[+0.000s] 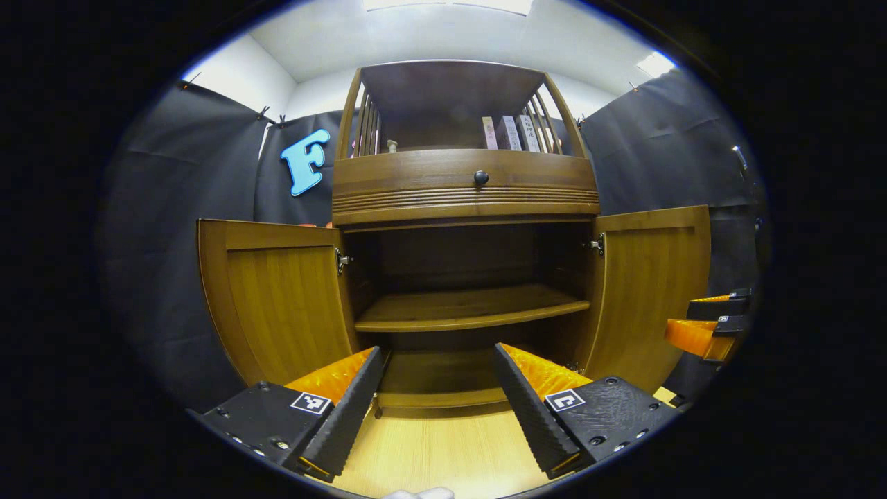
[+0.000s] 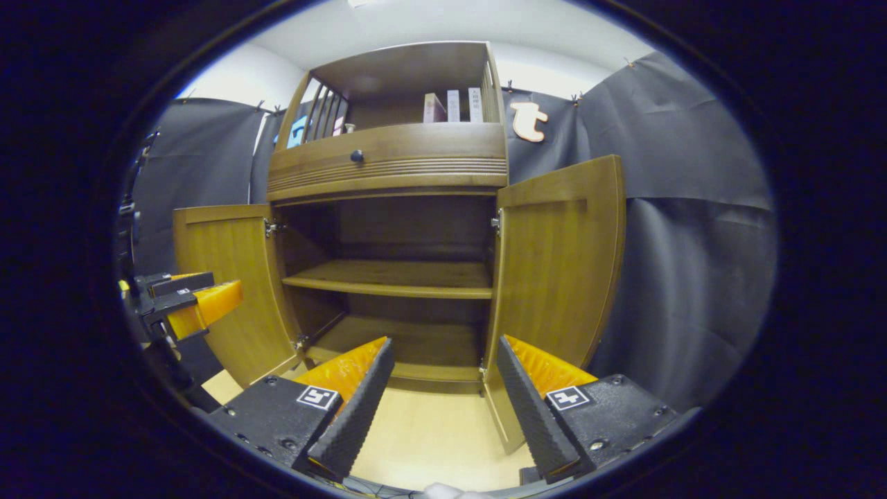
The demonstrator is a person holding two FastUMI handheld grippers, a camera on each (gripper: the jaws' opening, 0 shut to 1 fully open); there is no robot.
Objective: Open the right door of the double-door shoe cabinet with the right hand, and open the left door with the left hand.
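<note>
The left gripper (image 1: 438,384) has its two fingers spread wide, with nothing between the ribbed black pads (image 1: 350,409). It is held low over the light wooden floor (image 1: 443,450), clear of the furniture and aimed at the middle of the shoe cabinet (image 1: 466,187). The right gripper (image 2: 443,388) is likewise wide apart and holds nothing; its pads (image 2: 523,405) frame the foot of the right door (image 2: 558,270), without touching it.

Each gripper is visible from the other's camera. In the left gripper view the right gripper (image 1: 710,326) sits at the far right edge, beyond the right door (image 1: 651,291). In the right gripper view the left gripper (image 2: 190,301) sits at the far left edge, in front of the left door (image 2: 229,284).

Both doors of the shoe cabinet (image 2: 391,163) stand swung fully outward on their hinges. The left door (image 1: 277,298) shows its inner panel in the left gripper view. The open compartment exposes one middle shelf (image 1: 471,308) and a bottom board (image 2: 409,346) beneath it, both bare.

Above the compartment runs a curved, ribbed drawer front (image 1: 464,184) with a dark round knob (image 1: 481,177). An open upper shelf with slatted sides holds several upright books (image 1: 513,133) at its right end. Black cloth (image 2: 693,208) hangs behind and beside the cabinet.
</note>
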